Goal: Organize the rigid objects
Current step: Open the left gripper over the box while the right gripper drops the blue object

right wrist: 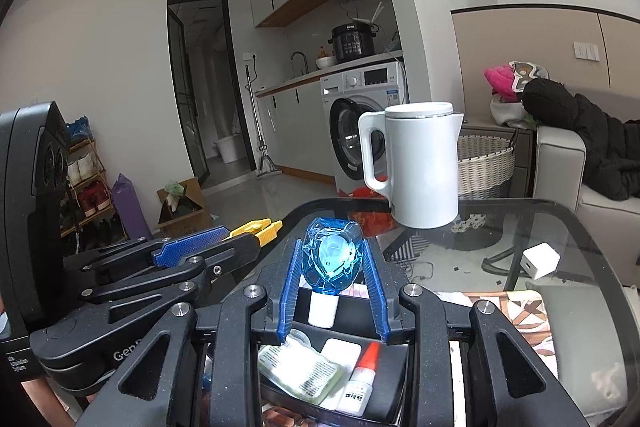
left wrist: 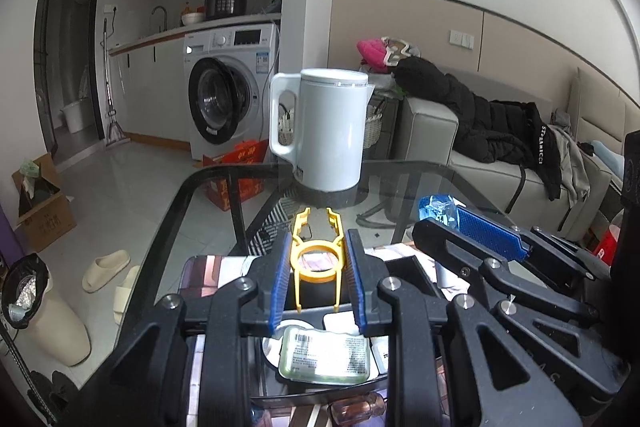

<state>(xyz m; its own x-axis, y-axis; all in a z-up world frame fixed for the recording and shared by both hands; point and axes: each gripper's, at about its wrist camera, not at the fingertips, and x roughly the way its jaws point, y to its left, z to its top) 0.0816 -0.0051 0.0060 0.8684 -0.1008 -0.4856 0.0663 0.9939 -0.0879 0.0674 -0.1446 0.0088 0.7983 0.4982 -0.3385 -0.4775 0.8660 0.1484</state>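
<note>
While tilted downward, both hand-held grippers: left hand-held gripper (left wrist: 318, 247) clamps yellow clip (left wrist: 318, 259), right hand-held gripper (right wrist: 332, 267) blue bottle (right wrist: 332, 255)

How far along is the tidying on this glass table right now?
Done: a sachet and a small red-capped bottle already lie in the black tray. In hand: the left claw grips a yellow plastic clip; the right claw grips a blue faceted bottle. Left: the white charger cube sits loose on the table.

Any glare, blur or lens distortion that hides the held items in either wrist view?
Left wrist view: sharp; strong fisheye bending at edges; yellow clip clear against reflective glass table. Right wrist view: sharp; blue bottle glows translucent, outline readable; kettle evenly lit.
</note>
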